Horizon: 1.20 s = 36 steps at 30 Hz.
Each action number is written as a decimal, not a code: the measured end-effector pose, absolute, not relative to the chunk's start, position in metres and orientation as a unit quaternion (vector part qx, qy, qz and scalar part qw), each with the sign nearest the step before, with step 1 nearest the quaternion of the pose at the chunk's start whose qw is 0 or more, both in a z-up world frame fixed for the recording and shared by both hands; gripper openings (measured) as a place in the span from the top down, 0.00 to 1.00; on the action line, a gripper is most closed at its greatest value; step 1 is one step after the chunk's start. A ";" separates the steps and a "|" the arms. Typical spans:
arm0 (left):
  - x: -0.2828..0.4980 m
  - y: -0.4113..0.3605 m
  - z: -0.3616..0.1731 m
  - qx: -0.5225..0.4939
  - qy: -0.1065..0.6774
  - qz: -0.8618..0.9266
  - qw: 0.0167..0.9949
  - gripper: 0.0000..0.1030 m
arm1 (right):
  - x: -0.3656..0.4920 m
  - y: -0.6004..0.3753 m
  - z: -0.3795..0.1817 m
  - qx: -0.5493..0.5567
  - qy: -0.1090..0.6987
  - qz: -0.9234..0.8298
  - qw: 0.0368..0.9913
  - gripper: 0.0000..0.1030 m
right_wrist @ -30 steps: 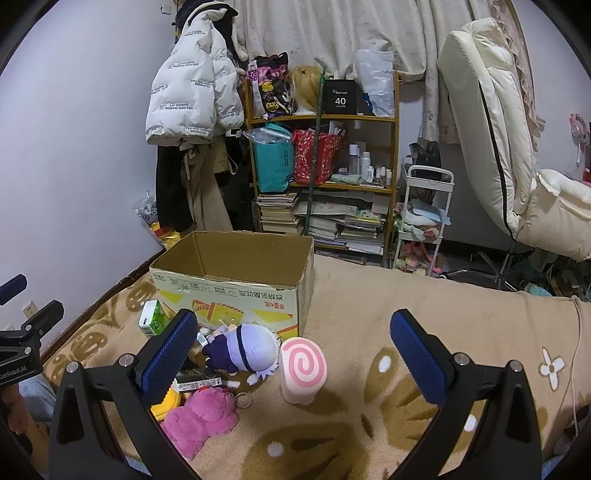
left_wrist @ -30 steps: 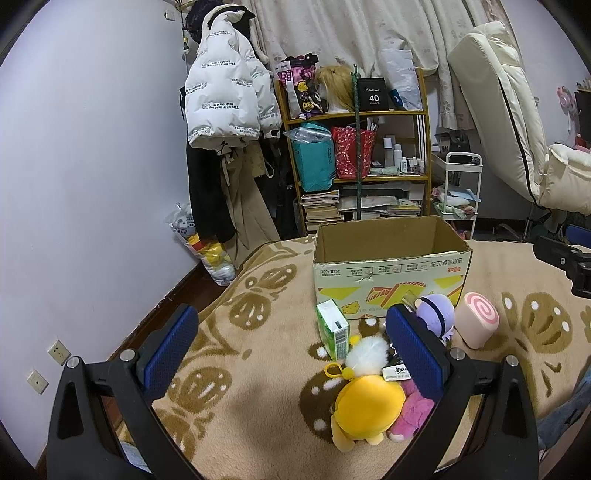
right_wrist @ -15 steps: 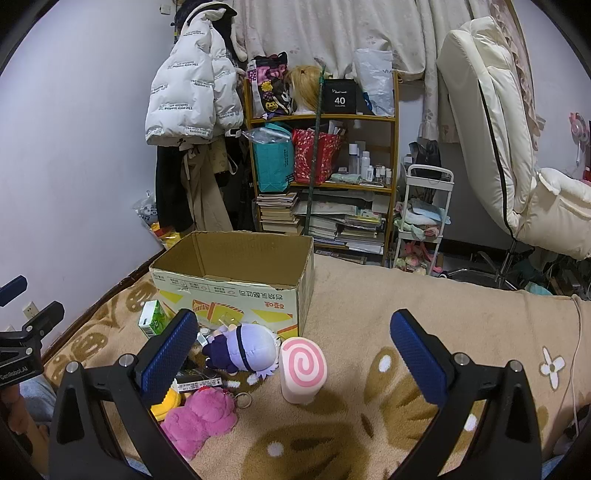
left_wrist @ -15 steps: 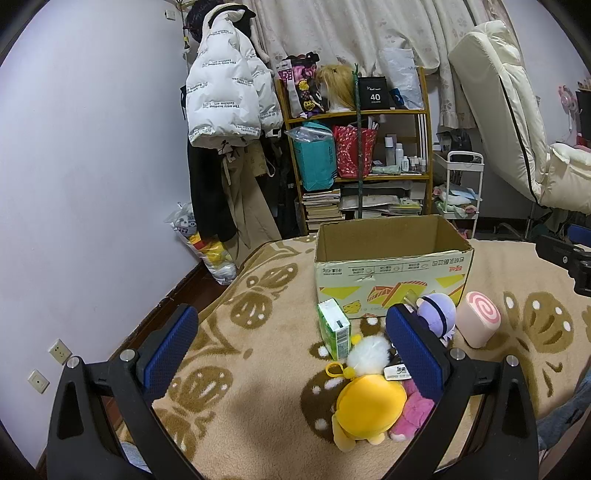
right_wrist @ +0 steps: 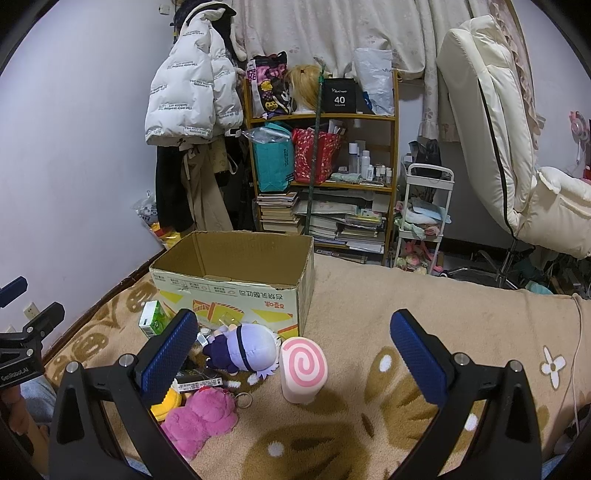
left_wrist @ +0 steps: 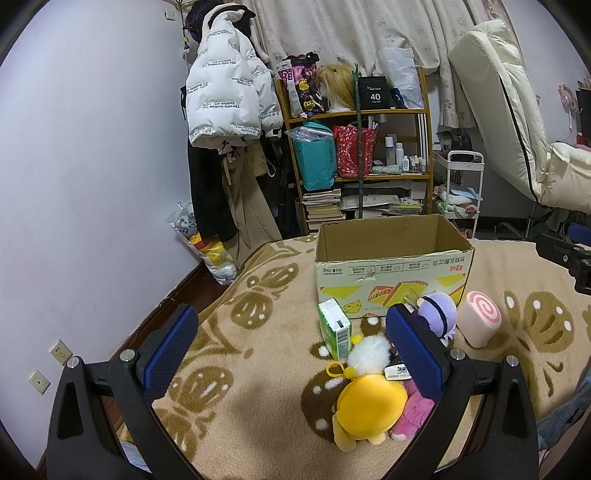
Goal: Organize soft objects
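lilac wall [left_wrist: 92, 166], wooden shelf [left_wrist: 354, 114], cream curtain [left_wrist: 351, 29], patterned blanket [left_wrist: 258, 369].

Both the left gripper [left_wrist: 291, 347] and the right gripper [right_wrist: 295, 350] are held level, jaws spread wide, nothing gripped

Right gripper [right_wrist: 295, 354] jaws wide apart, nothing between the pads, above the blanket [right_wrist: 369, 306]. Pink swirl roll plush [right_wrist: 303, 369] upright dead ahead, between the fingers. Purple doll [right_wrist: 243, 349] lies just left of it, touching. Pink plush [right_wrist: 201, 415] and yellow plush [right_wrist: 168, 402] by the left finger. Open cardboard box [right_wrist: 236, 280] ahead-left, green carton [right_wrist: 153, 319] beside it. Left gripper [right_wrist: 22, 332] at far-left edge.
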<state>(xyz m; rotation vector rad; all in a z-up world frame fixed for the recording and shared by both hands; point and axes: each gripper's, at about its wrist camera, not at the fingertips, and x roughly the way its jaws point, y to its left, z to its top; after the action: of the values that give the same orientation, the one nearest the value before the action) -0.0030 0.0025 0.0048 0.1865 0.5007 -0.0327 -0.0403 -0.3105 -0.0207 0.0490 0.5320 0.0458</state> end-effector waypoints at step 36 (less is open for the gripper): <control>0.006 0.003 -0.004 0.101 0.269 -0.025 0.957 0.03 | -0.035 -0.300 -0.029 0.015 0.290 0.040 0.956 0.00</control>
<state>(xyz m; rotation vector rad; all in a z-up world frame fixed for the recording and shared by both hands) 0.0058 0.0028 -0.0038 0.2043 0.5464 -0.0507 -0.0352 -0.2998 -0.0288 0.0296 0.5889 0.0808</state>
